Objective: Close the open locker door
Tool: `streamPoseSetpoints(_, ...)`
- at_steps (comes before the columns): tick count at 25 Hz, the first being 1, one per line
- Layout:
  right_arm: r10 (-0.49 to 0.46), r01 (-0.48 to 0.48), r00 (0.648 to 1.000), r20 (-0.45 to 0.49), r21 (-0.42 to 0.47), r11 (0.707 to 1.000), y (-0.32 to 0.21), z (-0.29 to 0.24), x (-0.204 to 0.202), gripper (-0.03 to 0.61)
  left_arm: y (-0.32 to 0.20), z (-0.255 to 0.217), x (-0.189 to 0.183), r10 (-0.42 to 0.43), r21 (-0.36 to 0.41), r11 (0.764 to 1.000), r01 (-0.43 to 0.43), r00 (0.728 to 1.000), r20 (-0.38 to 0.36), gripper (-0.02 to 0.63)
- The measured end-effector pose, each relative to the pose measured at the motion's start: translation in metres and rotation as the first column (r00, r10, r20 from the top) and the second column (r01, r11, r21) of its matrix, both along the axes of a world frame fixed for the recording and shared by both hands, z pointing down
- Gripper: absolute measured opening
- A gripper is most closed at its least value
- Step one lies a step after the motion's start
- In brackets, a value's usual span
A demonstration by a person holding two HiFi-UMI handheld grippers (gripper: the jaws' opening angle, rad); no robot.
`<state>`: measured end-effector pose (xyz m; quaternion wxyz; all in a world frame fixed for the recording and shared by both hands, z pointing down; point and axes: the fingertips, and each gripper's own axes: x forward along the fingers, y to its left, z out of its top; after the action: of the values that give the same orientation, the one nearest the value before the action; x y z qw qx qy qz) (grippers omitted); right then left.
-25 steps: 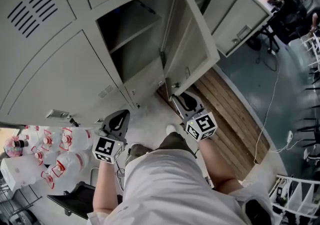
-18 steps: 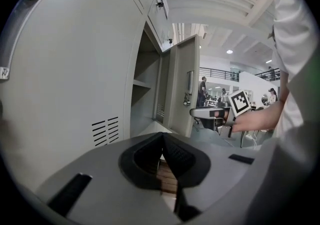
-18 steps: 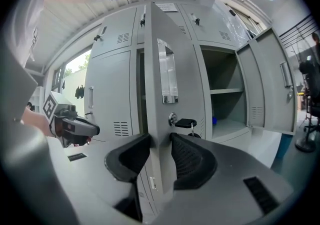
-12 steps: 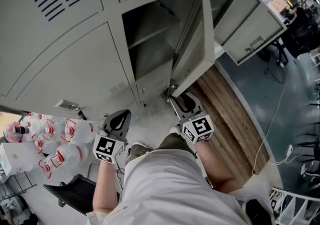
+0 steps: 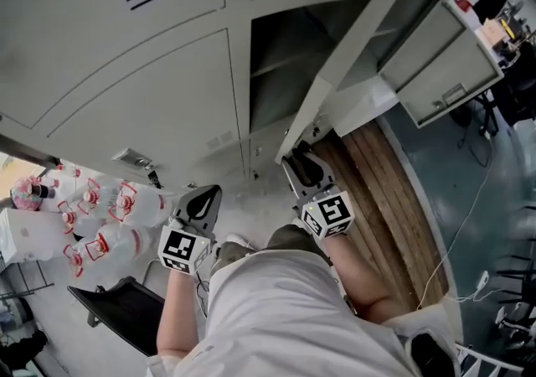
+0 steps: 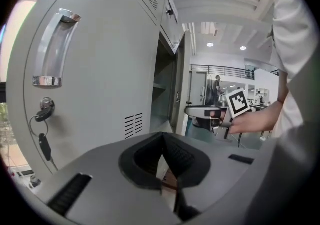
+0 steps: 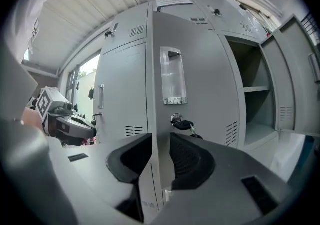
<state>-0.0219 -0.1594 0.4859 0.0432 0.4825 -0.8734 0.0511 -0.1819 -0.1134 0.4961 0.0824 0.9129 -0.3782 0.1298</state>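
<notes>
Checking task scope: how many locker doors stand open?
2. One door sits between the right gripper's closing jaws; a second door stands farther right. More may be hidden.

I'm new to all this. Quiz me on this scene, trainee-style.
1. True or false: a black-headed key sits in the lock of the open grey metal locker door.
2. Which gripper is at that door? A left, B right, C both.
3. What is piled at the head view's left edge?
Key: 1 true. 2 B: the right gripper, jaws closing, door's edge between them. 3 clear plastic bottles with red labels.
</notes>
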Motion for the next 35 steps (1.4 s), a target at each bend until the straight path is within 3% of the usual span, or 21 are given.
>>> streamPoseSetpoints(14,-0.112,0.112,0.994,0.004,0.003,0.994,-0.041,0.002,-0.039,0.107,0.005,0.001,-0.042,-0.163,-0.005,0.987,0.164,0.986,0.013,0.000)
streamPoseSetpoints(35,-0.208,0.209,0.978,0.029,-0.012,0.978,-0.095,0.003,-0.061,0.101,0.010,0.002,-0.065,-0.350,-0.010,0.937,0.350,0.937,0.027,0.000)
